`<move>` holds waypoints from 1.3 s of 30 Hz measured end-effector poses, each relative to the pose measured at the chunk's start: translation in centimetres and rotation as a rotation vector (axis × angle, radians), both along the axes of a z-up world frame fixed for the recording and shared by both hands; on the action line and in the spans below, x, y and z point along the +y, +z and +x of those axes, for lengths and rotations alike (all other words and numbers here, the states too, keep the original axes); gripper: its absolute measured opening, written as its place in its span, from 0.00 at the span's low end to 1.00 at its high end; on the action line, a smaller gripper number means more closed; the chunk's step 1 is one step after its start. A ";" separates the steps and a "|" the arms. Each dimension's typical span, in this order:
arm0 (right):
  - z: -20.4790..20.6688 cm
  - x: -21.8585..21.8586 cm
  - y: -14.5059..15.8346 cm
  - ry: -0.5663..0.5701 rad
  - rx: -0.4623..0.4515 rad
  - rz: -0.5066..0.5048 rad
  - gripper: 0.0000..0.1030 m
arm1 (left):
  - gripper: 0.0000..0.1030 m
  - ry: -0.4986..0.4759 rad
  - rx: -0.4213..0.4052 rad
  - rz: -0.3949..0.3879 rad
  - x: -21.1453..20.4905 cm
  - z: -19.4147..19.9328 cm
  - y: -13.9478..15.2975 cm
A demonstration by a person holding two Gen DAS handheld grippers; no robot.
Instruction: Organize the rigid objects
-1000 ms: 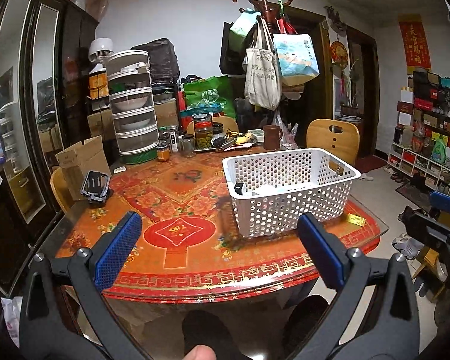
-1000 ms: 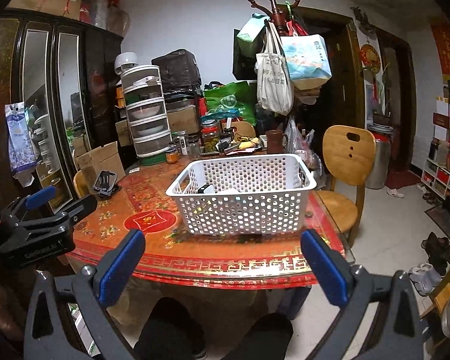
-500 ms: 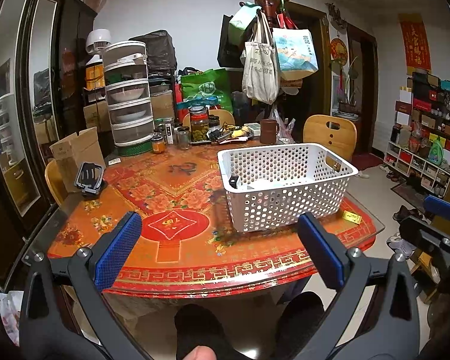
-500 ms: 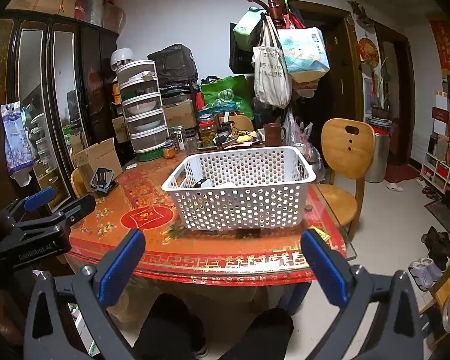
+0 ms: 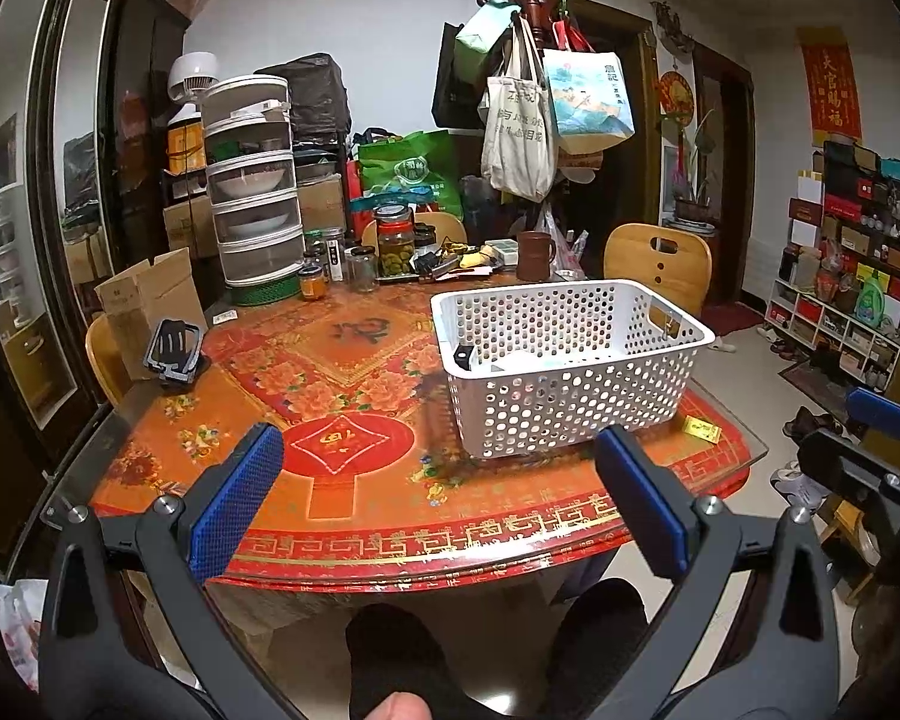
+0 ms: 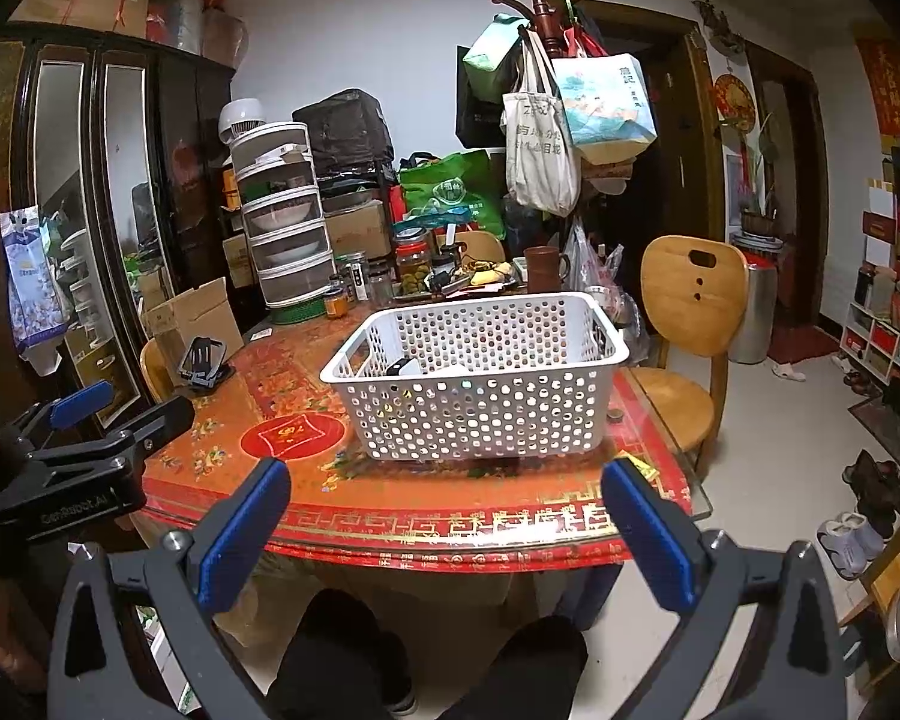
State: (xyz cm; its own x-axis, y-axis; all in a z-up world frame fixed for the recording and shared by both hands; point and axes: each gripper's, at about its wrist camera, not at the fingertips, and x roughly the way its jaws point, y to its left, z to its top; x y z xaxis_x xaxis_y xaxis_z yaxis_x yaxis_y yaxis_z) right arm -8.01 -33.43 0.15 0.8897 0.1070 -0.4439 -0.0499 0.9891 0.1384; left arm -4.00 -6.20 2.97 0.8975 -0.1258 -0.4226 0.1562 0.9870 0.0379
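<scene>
A white perforated basket (image 5: 576, 402) stands on the red patterned table (image 5: 354, 438), with a few items partly visible inside; it also shows in the right wrist view (image 6: 480, 414). A black phone stand (image 5: 174, 351) sits at the table's left edge and shows in the right wrist view (image 6: 204, 363) too. A small yellow packet (image 5: 702, 429) lies right of the basket. My left gripper (image 5: 438, 501) is open and empty, held off the table's near edge. My right gripper (image 6: 447, 525) is open and empty, also off the near edge.
Jars, a brown mug (image 5: 534, 247), a stacked food cover tower (image 5: 252, 192) and clutter line the table's far side. Wooden chairs (image 6: 690, 312) stand at the right. A coat rack with bags (image 5: 534, 96) is behind. A dark cabinet (image 5: 42, 180) stands left.
Both grippers have pulled back and risen a little from the table; the table and basket look slightly farther and lower in view. Both stay open and empty.
</scene>
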 end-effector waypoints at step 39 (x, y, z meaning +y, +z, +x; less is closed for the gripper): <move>0.0 0.0 -0.3 0.003 0.005 -0.001 1.00 | 1.00 -0.007 0.012 -0.006 -0.3 0.6 -0.3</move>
